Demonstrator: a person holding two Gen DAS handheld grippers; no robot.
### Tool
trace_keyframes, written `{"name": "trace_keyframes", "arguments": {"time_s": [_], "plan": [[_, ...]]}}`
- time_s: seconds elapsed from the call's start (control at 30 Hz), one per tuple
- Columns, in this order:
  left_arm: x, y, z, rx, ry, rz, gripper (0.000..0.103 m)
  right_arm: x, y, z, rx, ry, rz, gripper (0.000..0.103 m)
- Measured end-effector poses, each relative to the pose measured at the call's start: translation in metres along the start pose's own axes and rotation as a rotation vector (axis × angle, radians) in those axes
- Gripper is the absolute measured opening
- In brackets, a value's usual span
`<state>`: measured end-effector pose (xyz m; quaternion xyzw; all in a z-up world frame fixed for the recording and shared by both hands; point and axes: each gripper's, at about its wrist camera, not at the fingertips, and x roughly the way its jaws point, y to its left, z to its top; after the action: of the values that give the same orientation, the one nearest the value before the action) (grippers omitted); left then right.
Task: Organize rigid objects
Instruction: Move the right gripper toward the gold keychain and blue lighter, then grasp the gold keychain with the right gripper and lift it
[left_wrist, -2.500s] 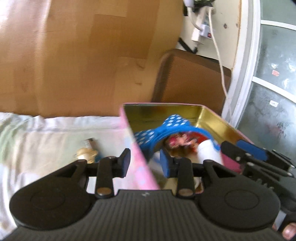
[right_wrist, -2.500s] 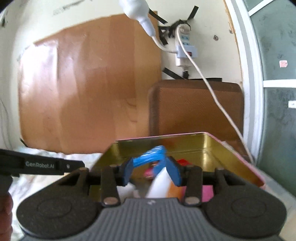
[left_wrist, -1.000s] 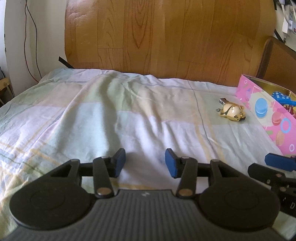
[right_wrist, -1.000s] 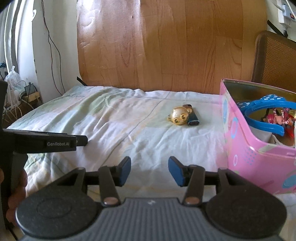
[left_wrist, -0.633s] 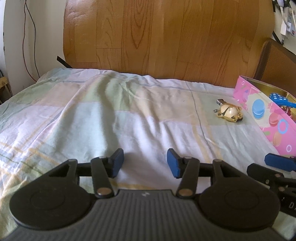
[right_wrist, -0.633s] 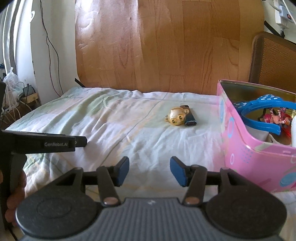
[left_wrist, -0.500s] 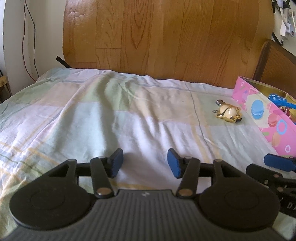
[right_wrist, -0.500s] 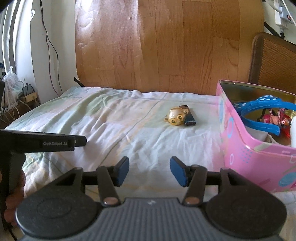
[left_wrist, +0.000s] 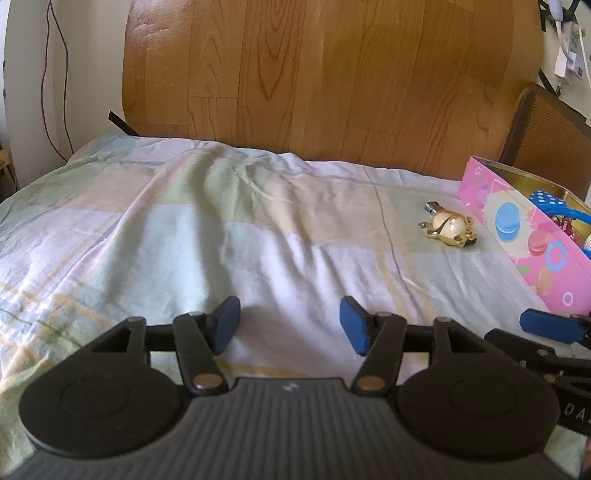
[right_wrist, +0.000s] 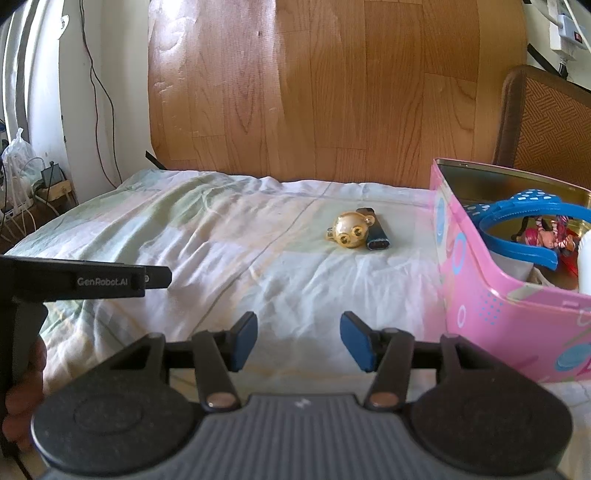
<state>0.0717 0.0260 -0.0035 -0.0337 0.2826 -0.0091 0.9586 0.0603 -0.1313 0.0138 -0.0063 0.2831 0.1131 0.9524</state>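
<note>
While the left gripper (left_wrist: 290, 325) hangs over the near part of the bed sheet (left_wrist: 192, 236), its jaws are opening with nothing between them; the right gripper (right_wrist: 298, 341) stands half spread and empty. The gold figurine (right_wrist: 349, 230) lies touching a dark lighter (right_wrist: 376, 234) near the sheet's far edge, just beside the pink tin (right_wrist: 480, 291) at its right edge; a blue headband (right_wrist: 517, 221) lies inside the tin.
</note>
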Motion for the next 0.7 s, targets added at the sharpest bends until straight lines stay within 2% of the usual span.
{"name": "trace_keyframes", "arguments": {"time_s": [0.33, 0.5, 0.7], "plan": [[0.001, 0.000, 0.001, 0.000, 0.001, 0.002, 0.063, -0.001, -0.003, 0.000, 0.020, -0.012, 0.006, 0.052], [0.002, 0.002, 0.001, -0.025, 0.001, 0.002, 0.063, 0.004, 0.001, 0.007, -0.012, -0.008, 0.016, 0.052], [0.000, 0.002, 0.001, -0.038, -0.008, 0.009, 0.063, 0.025, 0.009, 0.028, -0.087, -0.055, -0.047, 0.053]]}}
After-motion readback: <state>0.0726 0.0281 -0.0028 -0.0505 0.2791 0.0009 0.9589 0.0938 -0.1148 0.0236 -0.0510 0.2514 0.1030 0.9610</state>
